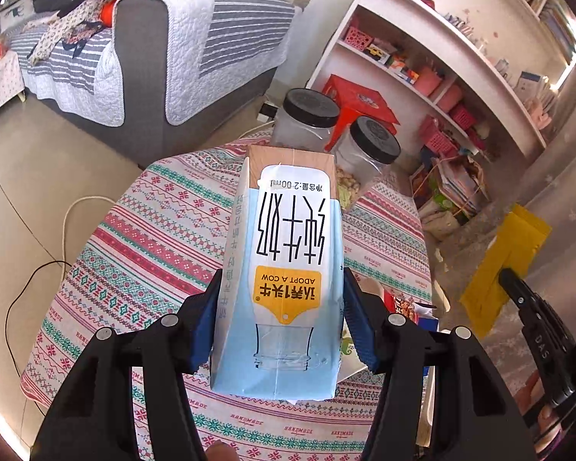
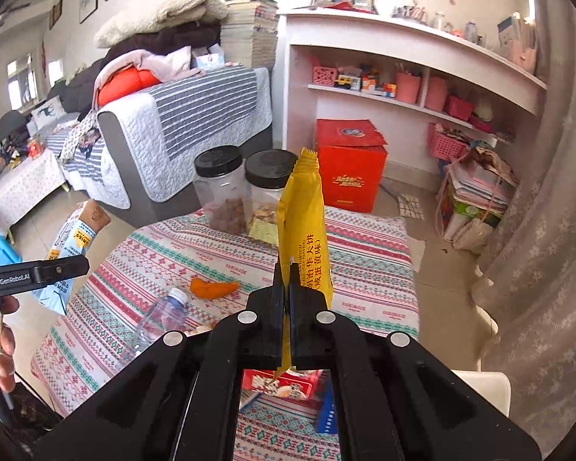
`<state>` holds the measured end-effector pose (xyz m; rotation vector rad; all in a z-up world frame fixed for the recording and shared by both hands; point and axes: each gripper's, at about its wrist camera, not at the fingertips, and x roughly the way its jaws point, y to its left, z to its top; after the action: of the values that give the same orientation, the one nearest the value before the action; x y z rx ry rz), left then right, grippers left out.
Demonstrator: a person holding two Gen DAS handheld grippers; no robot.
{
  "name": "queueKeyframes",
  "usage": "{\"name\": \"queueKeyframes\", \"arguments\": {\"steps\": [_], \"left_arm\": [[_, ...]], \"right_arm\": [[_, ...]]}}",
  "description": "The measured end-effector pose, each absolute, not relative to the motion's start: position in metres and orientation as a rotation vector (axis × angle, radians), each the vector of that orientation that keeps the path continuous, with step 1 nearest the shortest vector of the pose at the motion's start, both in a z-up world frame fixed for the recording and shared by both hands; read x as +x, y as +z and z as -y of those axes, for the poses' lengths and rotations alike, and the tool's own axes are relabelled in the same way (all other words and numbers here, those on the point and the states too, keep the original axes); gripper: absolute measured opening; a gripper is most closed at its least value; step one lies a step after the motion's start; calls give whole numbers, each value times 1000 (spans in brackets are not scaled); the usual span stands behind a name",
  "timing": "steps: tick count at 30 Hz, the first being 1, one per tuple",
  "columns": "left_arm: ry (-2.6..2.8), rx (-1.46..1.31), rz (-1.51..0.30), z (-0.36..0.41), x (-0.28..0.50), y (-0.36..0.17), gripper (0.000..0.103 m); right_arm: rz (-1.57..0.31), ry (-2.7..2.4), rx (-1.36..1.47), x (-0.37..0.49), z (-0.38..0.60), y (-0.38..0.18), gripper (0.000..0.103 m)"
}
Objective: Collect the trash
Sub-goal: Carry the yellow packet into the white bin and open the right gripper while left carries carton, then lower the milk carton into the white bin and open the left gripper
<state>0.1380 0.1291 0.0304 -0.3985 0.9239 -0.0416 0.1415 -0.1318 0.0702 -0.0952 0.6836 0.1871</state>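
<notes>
Left gripper [image 1: 278, 322] clamps the milk carton [image 1: 284, 269], right gripper [image 2: 286, 299] pinches the yellow snack wrapper [image 2: 303, 226]; plastic bottle [image 2: 161, 315] and orange peel [image 2: 213, 288] remain on the tablecloth [image 2: 364, 253].

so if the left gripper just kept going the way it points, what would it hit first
Probably the two black-lidded jars, which stand just past the far end of the milk carton that the left gripper holds. That end would reach them first. Depth is unclear, so it might land on the patterned tablecloth before them.

Two jars [image 2: 242, 188] crowd table's [image 2: 364, 238] far edge — bottle [image 2: 161, 315], orange scrap [image 2: 213, 288] nearer
</notes>
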Motion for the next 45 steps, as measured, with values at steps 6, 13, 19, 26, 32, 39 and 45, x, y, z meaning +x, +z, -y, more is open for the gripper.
{"name": "queueKeyframes", "arguments": {"steps": [6, 13, 19, 26, 32, 39, 45], "left_arm": [[-109, -340, -900, -90, 138, 33, 57], [-173, -232, -880, -33, 139, 30, 57], [-234, -146, -911, 25, 137, 15, 57], [-411, -97, -939, 108, 124, 8, 57], [-523, -67, -963, 179, 125, 6, 57], [-614, -61, -1015, 240, 136, 4, 58], [-679, -85, -1092, 275, 145, -6, 66]], "right_arm": [[-633, 21, -25, 104, 209, 67, 4], [-706, -190, 142, 81, 306, 23, 7], [-874, -348, 313, 80, 357, -15, 55], [-717, -491, 384, 47, 397, 11, 90], [-612, -558, 409, 23, 426, 32, 96], [-608, -604, 486, 3, 456, 30, 96], [-602, -629, 490, -3, 460, 31, 96]]}}
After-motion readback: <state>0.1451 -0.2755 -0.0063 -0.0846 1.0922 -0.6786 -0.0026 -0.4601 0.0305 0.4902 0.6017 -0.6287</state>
